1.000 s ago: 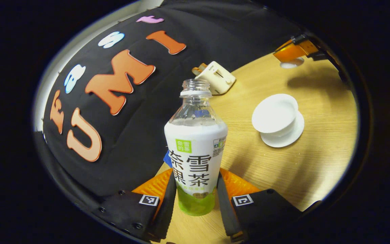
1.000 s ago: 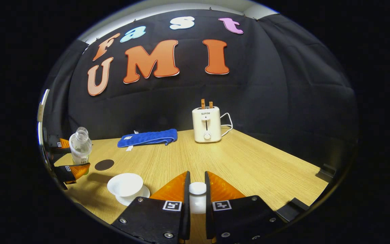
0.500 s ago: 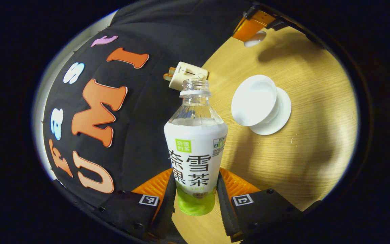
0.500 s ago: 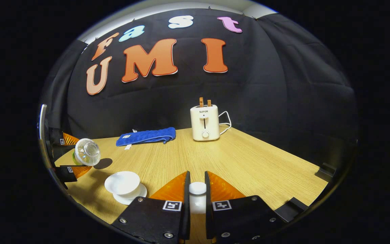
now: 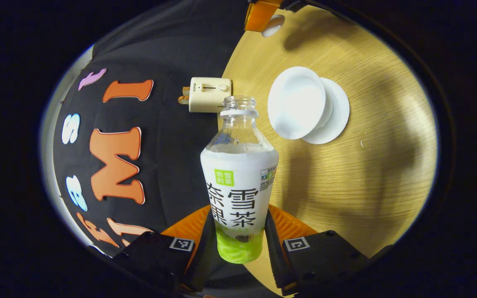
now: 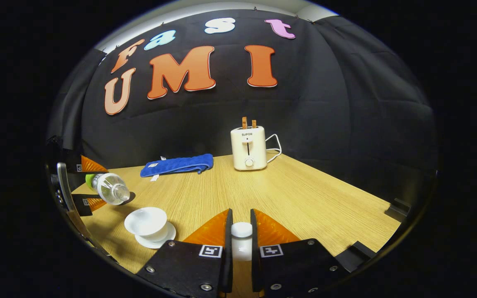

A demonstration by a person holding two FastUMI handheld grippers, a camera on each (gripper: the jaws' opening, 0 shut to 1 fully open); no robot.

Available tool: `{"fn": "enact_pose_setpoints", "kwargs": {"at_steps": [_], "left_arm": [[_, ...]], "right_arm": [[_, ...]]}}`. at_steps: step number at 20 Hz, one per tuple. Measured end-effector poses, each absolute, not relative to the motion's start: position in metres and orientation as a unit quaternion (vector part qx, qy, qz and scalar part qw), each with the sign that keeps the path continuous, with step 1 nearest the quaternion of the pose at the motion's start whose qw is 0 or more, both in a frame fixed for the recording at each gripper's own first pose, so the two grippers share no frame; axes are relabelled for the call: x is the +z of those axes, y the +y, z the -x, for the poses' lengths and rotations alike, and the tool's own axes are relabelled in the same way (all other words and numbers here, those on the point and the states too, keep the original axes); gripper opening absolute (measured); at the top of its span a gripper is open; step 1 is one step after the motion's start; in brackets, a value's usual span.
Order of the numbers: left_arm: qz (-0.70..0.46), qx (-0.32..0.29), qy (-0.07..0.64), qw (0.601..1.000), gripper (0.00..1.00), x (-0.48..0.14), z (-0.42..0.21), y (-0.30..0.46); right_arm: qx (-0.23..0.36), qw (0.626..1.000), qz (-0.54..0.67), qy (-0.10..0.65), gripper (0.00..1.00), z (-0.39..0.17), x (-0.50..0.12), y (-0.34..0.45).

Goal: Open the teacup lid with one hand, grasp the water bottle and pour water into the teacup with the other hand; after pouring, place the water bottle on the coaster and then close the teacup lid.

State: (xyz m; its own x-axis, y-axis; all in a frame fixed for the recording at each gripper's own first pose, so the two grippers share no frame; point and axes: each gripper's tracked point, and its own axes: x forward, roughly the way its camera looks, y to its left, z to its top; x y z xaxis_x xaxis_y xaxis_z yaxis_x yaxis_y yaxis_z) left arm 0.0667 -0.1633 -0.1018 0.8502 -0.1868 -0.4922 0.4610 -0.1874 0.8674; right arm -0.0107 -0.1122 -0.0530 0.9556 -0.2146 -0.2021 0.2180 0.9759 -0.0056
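The wooden desk (image 6: 304, 194) carries a toaster (image 6: 248, 148) and a blue towel (image 6: 177, 164) near the wall. The left tool (image 5: 238, 242) clamps the uncapped water bottle (image 5: 238, 182), tilted above the open teacup (image 6: 145, 221) on its saucer (image 6: 162, 240). The right tool (image 6: 241, 231) grips the lid (image 6: 242, 230).

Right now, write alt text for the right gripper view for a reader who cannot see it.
The right hand-held gripper grips the teacup lid above the wooden table. At left, the left hand-held gripper tips the open water bottle toward the teacup; a toaster and blue cloth sit behind.
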Motion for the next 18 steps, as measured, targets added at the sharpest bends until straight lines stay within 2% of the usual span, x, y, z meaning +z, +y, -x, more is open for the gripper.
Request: {"fn": "enact_pose_setpoints", "kwargs": {"at_steps": [18], "left_arm": [[-0.837,-0.266,0.09,0.469,0.64,-0.099,-0.067,-0.164]], "right_arm": [[-0.103,0.988,-0.008,0.11,0.18,0.012,-0.063,-0.111]]}}
